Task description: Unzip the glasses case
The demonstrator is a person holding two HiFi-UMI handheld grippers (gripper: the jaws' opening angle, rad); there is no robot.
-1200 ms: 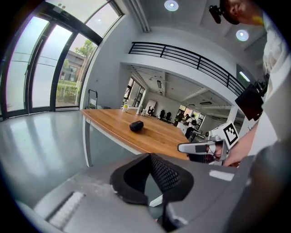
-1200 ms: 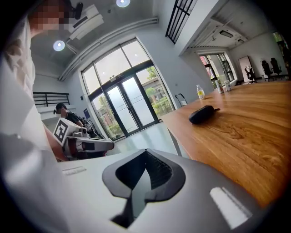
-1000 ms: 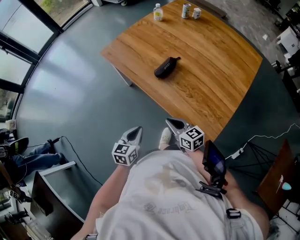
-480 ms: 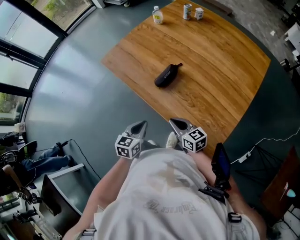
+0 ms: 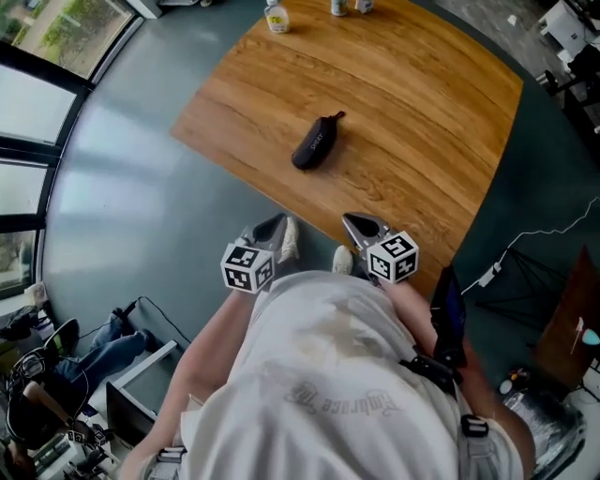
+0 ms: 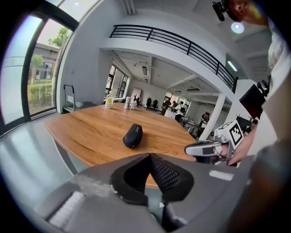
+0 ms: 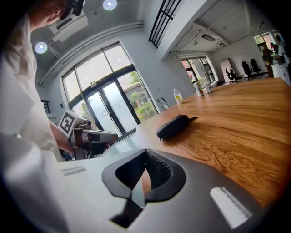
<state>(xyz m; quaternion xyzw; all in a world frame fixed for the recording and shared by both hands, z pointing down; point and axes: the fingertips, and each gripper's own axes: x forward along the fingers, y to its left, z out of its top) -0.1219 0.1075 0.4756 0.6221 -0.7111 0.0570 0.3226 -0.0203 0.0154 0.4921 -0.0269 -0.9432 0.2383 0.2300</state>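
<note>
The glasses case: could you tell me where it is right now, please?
In the head view the glasses case lies on the wooden table, left of centre, beyond the left gripper and right gripper, touching neither.

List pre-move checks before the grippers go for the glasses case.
1. Glasses case lying on table, in view: ok.
2. Zip pull found: cannot tell, too small.
3. Left gripper empty: ok, jaws shut on nothing.
4. Right gripper empty: ok, jaws shut on nothing.
5. Jaws open for a grasp: not ok.
6. Path to case free: ok, bottles stand at far edge.
</note>
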